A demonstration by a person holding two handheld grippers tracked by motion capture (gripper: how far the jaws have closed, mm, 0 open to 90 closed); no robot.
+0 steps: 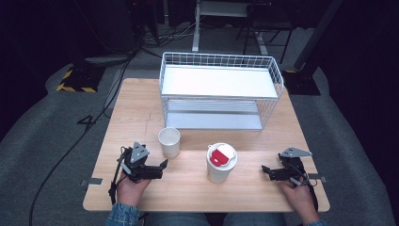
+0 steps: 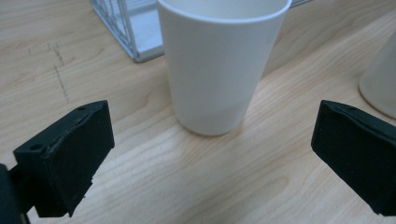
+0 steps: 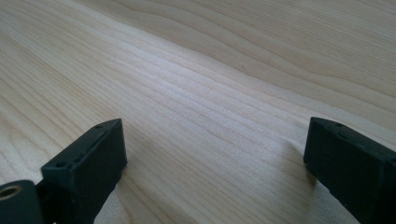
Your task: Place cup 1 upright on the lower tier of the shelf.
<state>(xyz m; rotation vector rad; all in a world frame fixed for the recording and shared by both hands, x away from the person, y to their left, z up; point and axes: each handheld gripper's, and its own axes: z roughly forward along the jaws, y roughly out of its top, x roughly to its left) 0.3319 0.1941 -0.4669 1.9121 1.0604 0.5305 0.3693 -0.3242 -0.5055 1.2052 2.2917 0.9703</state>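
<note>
L gripper (image 1: 162,165): released, jaws wide, empty.
White cup (image 1: 169,141): just ahead, upright on counter (image 1: 188,193).
R gripper (image 1: 266,170): released, empty.

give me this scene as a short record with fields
surface: wooden table
open cup: white, upright, no lid, in front of the rack's left end
lidded cup: white with a red and white lid, right of the open cup, apart from it
rack: white wire, two shelves, at the far side of the table
left claw: open, aimed at the open cup, not touching it
right claw: open, low over bare wood, right of the lidded cup
</note>
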